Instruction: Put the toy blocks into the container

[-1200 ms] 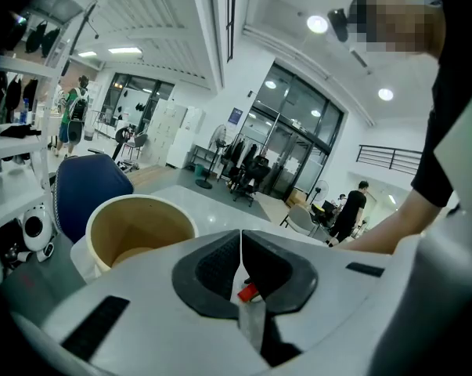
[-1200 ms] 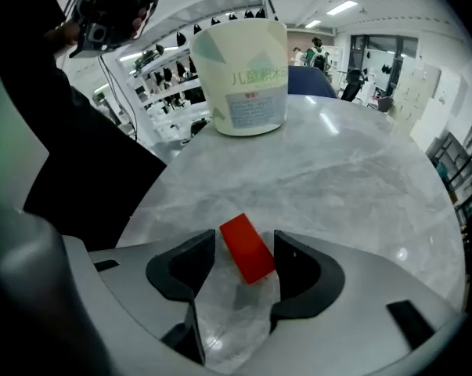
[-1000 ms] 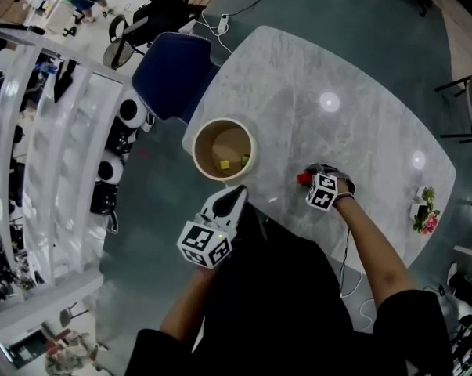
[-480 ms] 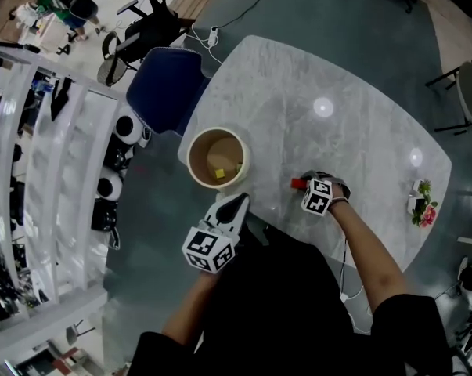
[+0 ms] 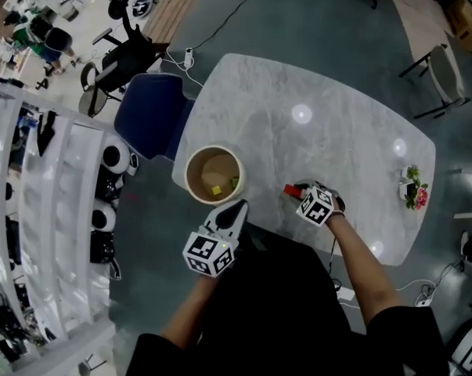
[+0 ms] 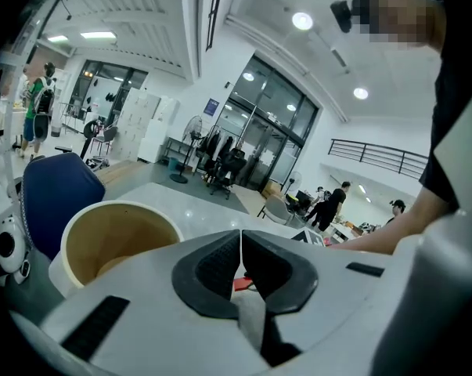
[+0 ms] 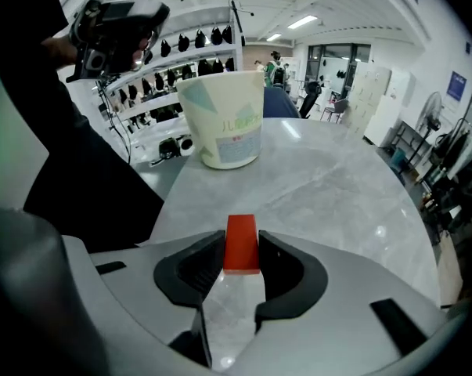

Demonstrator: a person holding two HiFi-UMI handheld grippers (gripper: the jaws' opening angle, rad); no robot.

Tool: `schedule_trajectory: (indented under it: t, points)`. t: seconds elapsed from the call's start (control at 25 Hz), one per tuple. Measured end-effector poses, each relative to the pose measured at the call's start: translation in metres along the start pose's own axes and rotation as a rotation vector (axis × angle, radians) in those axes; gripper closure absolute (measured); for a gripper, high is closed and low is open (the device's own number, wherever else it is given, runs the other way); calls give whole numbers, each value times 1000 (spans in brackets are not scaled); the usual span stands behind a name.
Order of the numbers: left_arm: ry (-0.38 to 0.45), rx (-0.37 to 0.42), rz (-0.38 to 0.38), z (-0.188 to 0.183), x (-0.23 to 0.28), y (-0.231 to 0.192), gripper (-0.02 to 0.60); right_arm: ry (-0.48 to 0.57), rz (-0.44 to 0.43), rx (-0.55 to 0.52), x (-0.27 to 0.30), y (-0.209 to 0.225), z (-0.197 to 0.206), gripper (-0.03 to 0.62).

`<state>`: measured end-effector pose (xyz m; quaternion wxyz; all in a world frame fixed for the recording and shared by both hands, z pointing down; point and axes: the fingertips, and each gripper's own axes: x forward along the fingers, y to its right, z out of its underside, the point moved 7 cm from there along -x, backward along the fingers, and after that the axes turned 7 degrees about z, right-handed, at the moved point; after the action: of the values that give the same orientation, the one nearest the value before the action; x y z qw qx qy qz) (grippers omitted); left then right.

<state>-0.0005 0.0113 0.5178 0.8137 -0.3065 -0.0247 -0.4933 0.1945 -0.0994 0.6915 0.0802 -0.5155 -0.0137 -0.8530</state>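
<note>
The right gripper [image 7: 241,240] clamps a smooth red rectangular block [image 7: 241,251] at the near edge of the glossy grey marble table [image 5: 329,131], the left gripper [image 6: 240,245] sits closed and empty, and the round cream paper cup [image 5: 190,180] beyond holds seemingly two small blocks [image 5: 217,189].

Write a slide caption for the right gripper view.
Right gripper grips a red block; paper cup ahead on the marble table.
</note>
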Motion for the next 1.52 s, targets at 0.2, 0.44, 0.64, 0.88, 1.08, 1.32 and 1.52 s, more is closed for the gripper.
schedule_trajectory:
  t: [0.2,0.44,0.64,0.88,1.08,1.32,1.52]
  points:
    - [5,10,43,-4,-15,-9,572,16,77,-16,-23,-3,-24,471]
    - [19,14,66,-7,-36,-25,572,71,167,-26,-55,2,-66,471]
    - [42,24,68,-16,-54,-38,572,175,199,33,-77,10,-107,471]
    - [90,-10,70,-26,-78,-55,572,261,191,78,-91,6,-161,471]
    - [118,-11,52,-35,-99,-73,572,299,175,38,-91,-4,-205,471]
    - [133,-20,16,-31,-129,-88,574,274,139,-18,-76,-26,-243,471]
    - [162,-40,3,-23,-161,-112,574,191,102,10,-34,-45,-269,471]
